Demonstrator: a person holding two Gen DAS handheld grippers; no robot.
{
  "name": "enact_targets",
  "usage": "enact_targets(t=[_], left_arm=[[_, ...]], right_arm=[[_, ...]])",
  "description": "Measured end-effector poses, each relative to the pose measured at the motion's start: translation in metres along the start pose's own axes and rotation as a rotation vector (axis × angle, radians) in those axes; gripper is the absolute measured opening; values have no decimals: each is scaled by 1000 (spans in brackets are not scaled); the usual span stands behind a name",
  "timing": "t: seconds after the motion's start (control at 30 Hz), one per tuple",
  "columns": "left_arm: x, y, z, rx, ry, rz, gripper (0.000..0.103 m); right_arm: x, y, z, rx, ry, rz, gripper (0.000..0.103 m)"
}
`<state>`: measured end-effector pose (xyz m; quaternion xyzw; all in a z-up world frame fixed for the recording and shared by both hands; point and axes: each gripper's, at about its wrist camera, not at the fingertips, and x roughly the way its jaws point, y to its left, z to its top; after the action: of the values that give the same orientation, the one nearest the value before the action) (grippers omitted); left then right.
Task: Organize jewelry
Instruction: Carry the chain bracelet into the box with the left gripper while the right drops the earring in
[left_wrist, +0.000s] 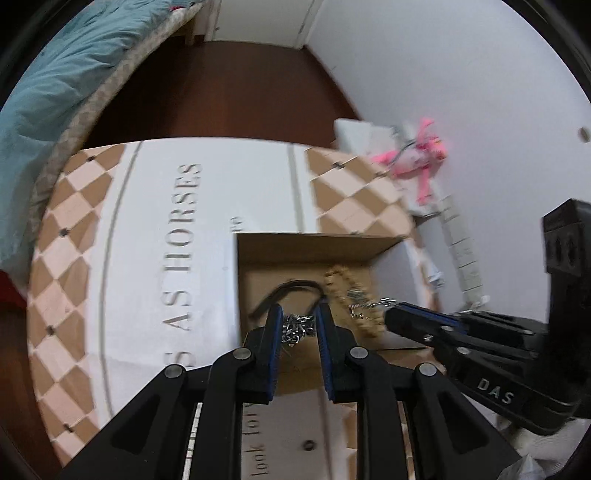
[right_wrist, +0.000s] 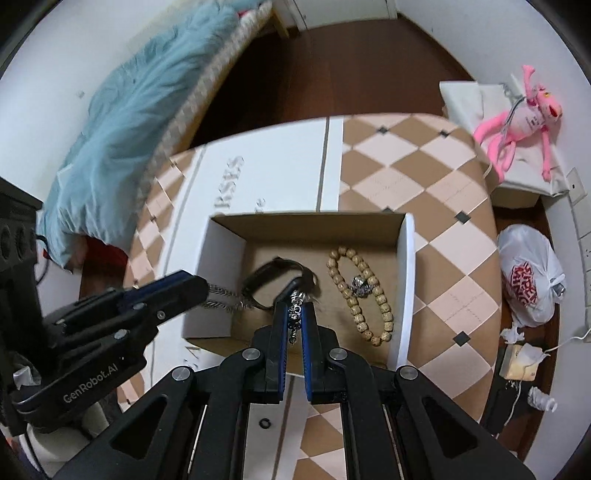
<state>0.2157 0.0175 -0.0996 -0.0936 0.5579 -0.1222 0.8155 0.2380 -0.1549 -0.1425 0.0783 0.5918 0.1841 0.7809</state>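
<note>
Left claw pinches one end of silver chain | right claw grips other end | stretched over cardboard box, likely to lower it untangled beside bead bracelet

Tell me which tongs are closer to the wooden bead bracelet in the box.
Right. The right tongs sit just beside the wooden bead bracelet, gripping one end of the silver chain. The left tongs hold its other end, beyond the black band.
</note>
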Motion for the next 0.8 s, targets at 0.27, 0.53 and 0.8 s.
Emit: enact_targets(t=[0.27, 0.53, 0.8], left_arm=[[-1, 9, 6, -29, -36, 92, 64], [-11, 20, 5, -41, -70, 189, 98], [-13, 19, -24, -13, -126, 315, 103]], right_arm=[[17, -11, 8, 22, 66, -32, 26], [0, -9, 11, 12, -1, -80, 48], [-12, -9, -22, -38, -85, -345, 94]])
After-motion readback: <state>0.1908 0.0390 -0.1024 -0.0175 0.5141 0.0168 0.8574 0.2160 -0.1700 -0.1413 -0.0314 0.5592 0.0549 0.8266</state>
